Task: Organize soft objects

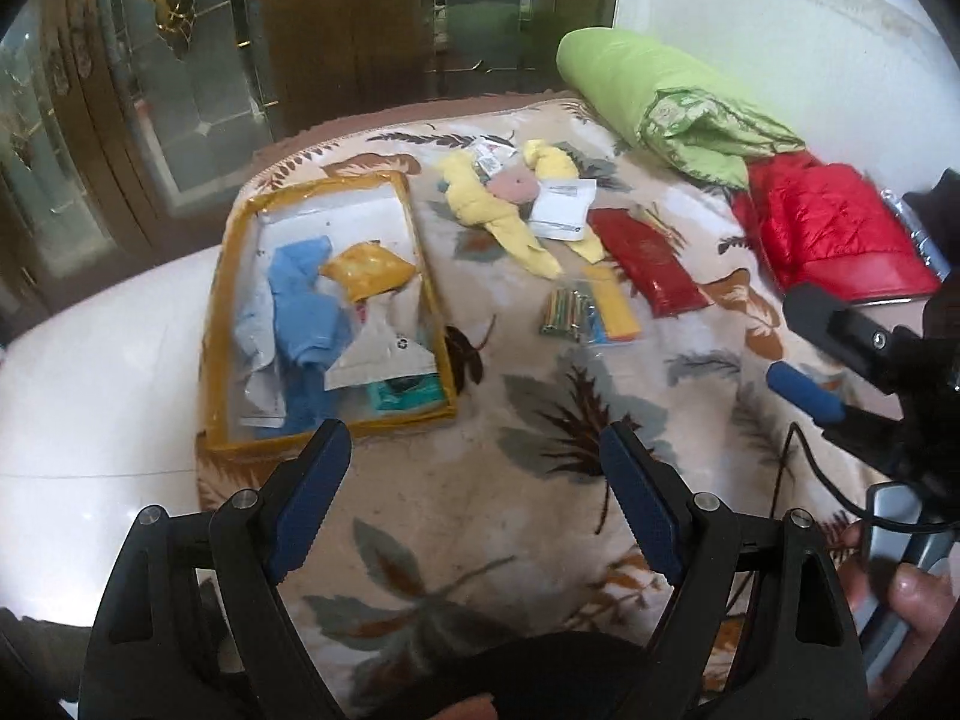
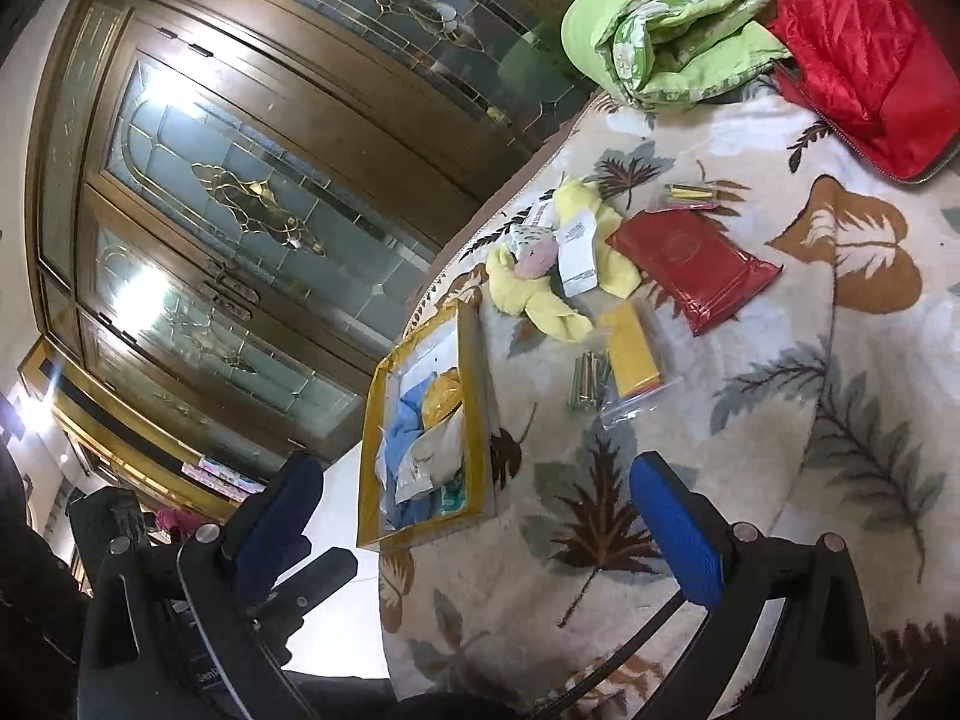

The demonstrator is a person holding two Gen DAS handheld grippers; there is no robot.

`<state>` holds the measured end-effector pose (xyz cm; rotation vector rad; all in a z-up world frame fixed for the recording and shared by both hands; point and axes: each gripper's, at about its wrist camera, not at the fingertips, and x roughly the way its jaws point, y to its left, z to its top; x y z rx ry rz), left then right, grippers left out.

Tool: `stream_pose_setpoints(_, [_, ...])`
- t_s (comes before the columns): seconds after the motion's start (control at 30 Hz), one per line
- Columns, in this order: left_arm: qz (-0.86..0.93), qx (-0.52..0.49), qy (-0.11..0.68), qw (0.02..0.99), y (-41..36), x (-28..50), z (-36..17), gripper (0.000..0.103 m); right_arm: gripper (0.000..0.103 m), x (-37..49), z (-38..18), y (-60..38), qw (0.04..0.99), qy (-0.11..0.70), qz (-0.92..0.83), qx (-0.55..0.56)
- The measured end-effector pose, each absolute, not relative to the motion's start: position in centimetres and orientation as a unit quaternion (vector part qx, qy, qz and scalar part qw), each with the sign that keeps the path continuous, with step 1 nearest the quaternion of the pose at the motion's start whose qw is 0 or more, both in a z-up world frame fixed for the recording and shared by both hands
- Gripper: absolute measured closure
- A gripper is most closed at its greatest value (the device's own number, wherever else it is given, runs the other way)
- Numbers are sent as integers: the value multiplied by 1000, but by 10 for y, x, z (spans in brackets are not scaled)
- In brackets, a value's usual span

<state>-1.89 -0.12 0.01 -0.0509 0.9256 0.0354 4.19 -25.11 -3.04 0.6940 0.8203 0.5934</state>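
Note:
A clear storage bag with yellow trim lies open on the leaf-patterned blanket. Inside are a blue cloth, a yellow pouch and packets. Beyond it lie a yellow plush toy, a red packet and a yellow packet in a clear bag. My left gripper is open and empty, just in front of the bag. My right gripper is open and empty, above the blanket's edge; it shows at the right of the left wrist view.
A rolled green quilt and a red quilted jacket lie at the far side. A glass-door wooden cabinet stands behind. White floor lies left of the blanket. Small green sticks lie nearby.

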Motion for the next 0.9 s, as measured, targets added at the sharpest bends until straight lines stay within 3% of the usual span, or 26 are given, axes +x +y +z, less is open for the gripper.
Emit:
stream_pose_setpoints(0.6, [-2,-46,426,904,1,-24,6,17,0,42,-36,-242,815,402,279,308])
stream_pose_setpoints(0.9, [3,-29,362,932,1,-39,23,17,0,42,-38,-243,813,407,275,310])
